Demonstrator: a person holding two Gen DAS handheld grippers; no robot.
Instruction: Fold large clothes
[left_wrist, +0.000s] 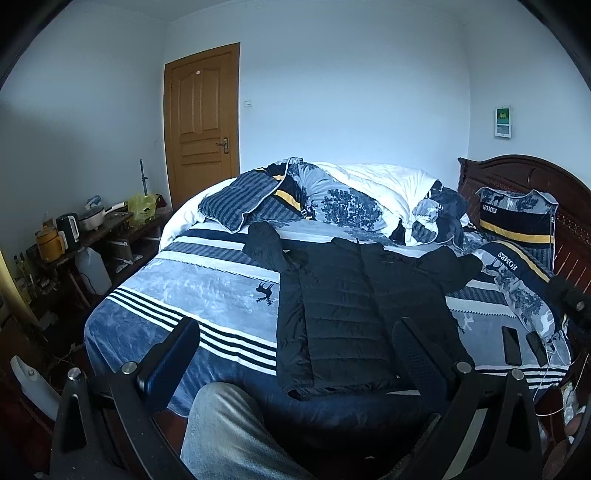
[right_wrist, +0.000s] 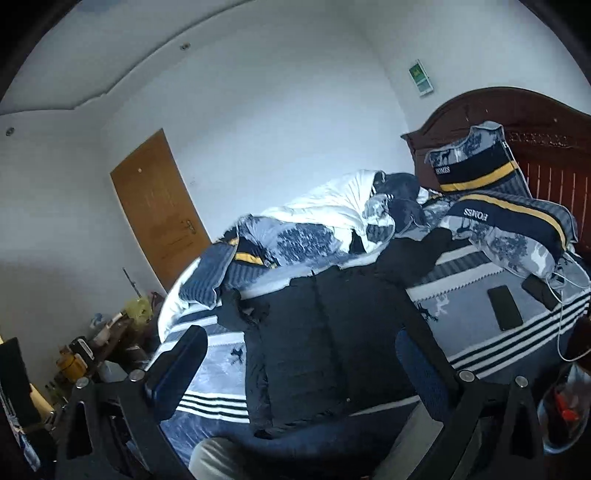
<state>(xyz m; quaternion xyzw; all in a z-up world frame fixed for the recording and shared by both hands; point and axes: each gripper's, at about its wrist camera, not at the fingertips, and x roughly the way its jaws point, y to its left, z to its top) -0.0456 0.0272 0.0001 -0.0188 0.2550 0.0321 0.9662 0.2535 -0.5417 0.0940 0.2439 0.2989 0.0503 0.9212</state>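
Note:
A black quilted puffer jacket (left_wrist: 354, 314) lies flat on the blue-and-white striped bed (left_wrist: 207, 295), sleeves spread out to both sides, hem toward me. It also shows in the right wrist view (right_wrist: 325, 332). My left gripper (left_wrist: 295, 343) is open and empty, held above the near edge of the bed, clear of the jacket. My right gripper (right_wrist: 301, 354) is open and empty too, above the jacket's lower part, not touching it.
Rumpled duvet (left_wrist: 369, 188) and pillows (left_wrist: 517, 218) pile at the far side by the wooden headboard (left_wrist: 532, 177). Two phones (left_wrist: 511, 345) with a cable lie on the bed right of the jacket. A cluttered side table (left_wrist: 85, 229) stands left. My leg (left_wrist: 229, 432) is at the bed's near edge.

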